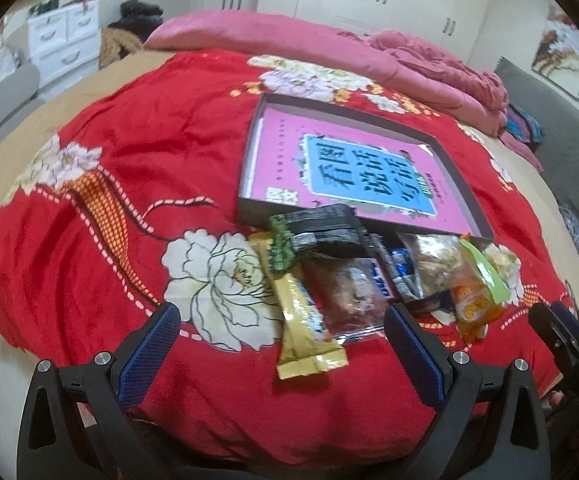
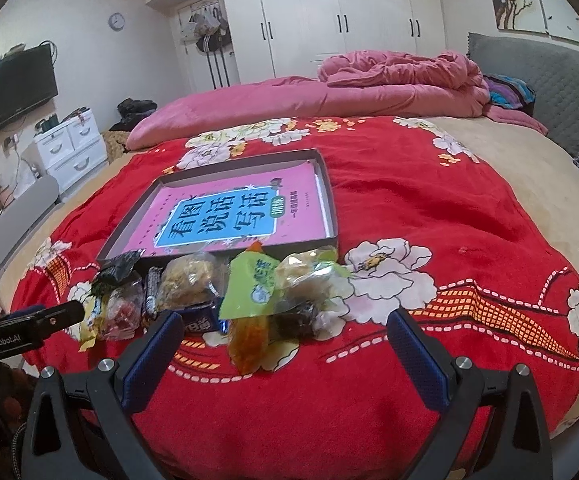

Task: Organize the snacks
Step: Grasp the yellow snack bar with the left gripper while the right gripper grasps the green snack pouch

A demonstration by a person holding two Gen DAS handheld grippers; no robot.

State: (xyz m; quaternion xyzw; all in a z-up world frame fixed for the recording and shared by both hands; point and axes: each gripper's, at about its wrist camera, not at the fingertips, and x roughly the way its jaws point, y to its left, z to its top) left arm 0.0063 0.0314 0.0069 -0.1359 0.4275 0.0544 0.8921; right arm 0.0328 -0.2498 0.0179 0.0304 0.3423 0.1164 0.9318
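Soft red blanket under everything, so the shallow box could tip when loaded; it holds only a pink book. Both grippers, left and right, gape empty over the snack pile touching the box's near wall; crinkly packets may slip.

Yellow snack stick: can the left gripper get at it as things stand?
Probably yes. The yellow snack stick lies on the red blanket at the near edge of the snack pile, nothing on top of its near end, and the left gripper is open right before it.
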